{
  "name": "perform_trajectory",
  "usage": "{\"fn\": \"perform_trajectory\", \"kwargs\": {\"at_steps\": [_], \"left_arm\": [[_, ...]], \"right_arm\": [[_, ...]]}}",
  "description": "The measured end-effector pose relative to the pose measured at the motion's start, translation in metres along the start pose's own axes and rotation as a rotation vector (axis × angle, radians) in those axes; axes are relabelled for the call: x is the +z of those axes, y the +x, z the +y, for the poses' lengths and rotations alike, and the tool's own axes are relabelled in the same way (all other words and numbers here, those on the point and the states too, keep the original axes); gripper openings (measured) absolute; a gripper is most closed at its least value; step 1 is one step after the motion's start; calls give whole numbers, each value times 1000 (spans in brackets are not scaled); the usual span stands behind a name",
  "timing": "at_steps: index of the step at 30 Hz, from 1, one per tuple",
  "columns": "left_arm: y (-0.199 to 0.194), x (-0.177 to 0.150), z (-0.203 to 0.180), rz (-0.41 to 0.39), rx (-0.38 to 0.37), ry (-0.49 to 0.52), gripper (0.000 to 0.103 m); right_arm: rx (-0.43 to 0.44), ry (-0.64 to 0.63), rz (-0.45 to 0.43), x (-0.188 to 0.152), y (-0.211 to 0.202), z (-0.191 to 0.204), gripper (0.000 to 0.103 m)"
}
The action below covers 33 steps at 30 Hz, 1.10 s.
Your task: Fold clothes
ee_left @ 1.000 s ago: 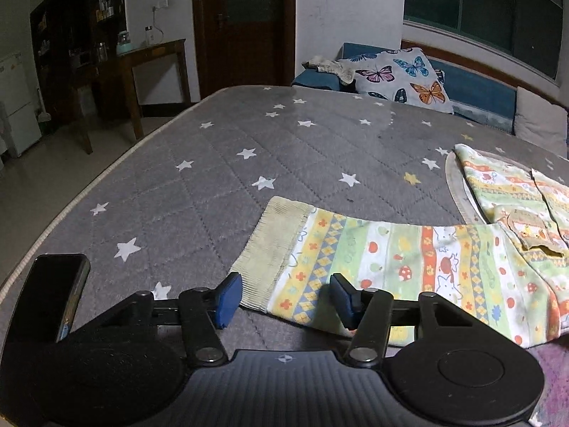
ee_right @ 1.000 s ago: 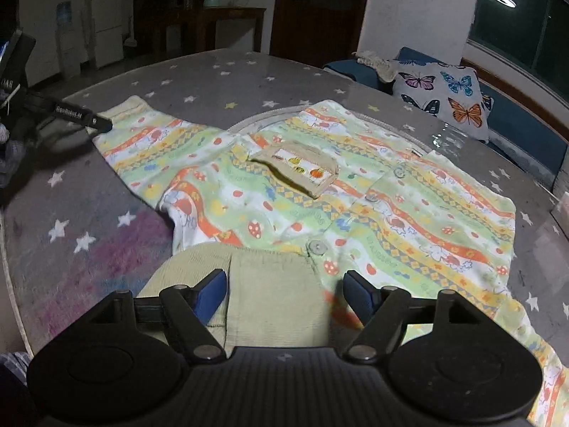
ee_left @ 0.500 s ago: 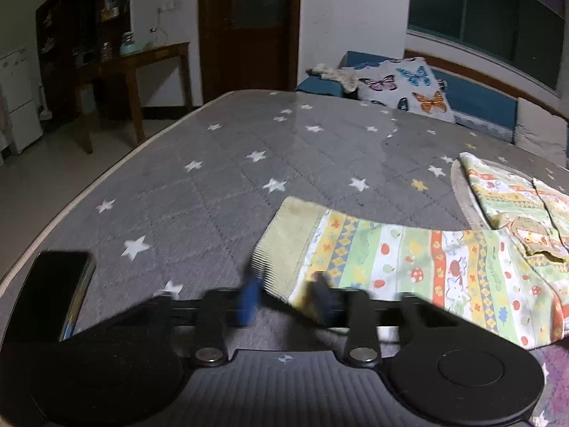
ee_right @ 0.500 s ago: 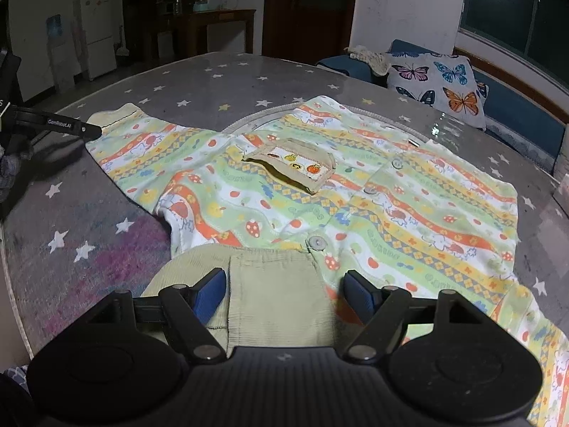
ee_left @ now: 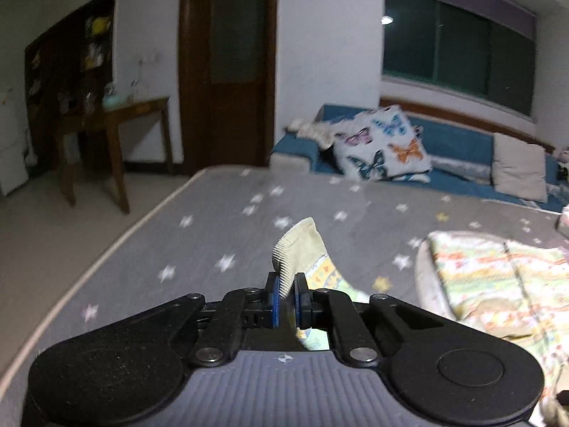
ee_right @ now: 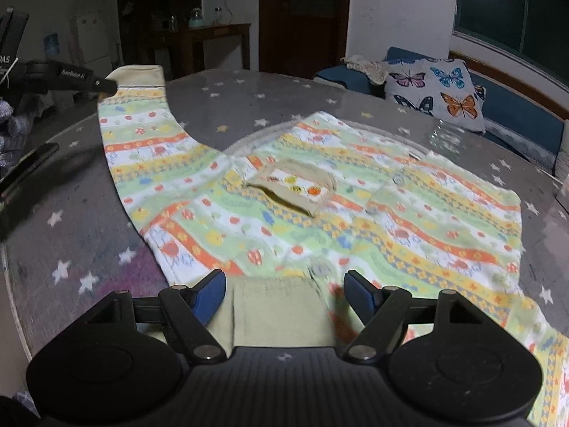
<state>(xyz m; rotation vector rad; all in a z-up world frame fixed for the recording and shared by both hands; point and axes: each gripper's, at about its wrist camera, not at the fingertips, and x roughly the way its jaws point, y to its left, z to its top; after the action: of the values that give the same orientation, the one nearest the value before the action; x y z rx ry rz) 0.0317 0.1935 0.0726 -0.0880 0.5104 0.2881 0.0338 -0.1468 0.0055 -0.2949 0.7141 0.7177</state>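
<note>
The patterned garment [ee_right: 320,220] lay spread on the star-printed bed [ee_right: 71,249]. The left gripper [ee_left: 286,299] had just closed on its ribbed cuff [ee_left: 297,249], lifting the limp sleeve. The right gripper [ee_right: 284,295] stood wide over the hem, seemingly untouching. Soft, light cloth; edges grip best.

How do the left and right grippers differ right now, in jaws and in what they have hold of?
The left gripper has just closed; its jaws pinch the sleeve cuff, raised off the bed. The right gripper stands wide open, its pads pressing nothing, the beige hem band lying flat between them. Both have blue pads and work the same striped top.
</note>
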Motion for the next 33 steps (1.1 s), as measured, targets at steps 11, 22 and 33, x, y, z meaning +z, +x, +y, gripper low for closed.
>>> {"fn": "perform_trajectory", "kwargs": {"at_steps": [11,22,33], "left_arm": [[-42,45,-62,-125,-182,93,9],[-66,43,-156,-141,-440,185,9],[-50,-16,-261,41,-665,310,18]], "right_arm": [[84,-60,6,23,39,41,75],[-5,32,-37,7,-3,-3,75],[-230,232,-52,-47,-72,-83,75]]}}
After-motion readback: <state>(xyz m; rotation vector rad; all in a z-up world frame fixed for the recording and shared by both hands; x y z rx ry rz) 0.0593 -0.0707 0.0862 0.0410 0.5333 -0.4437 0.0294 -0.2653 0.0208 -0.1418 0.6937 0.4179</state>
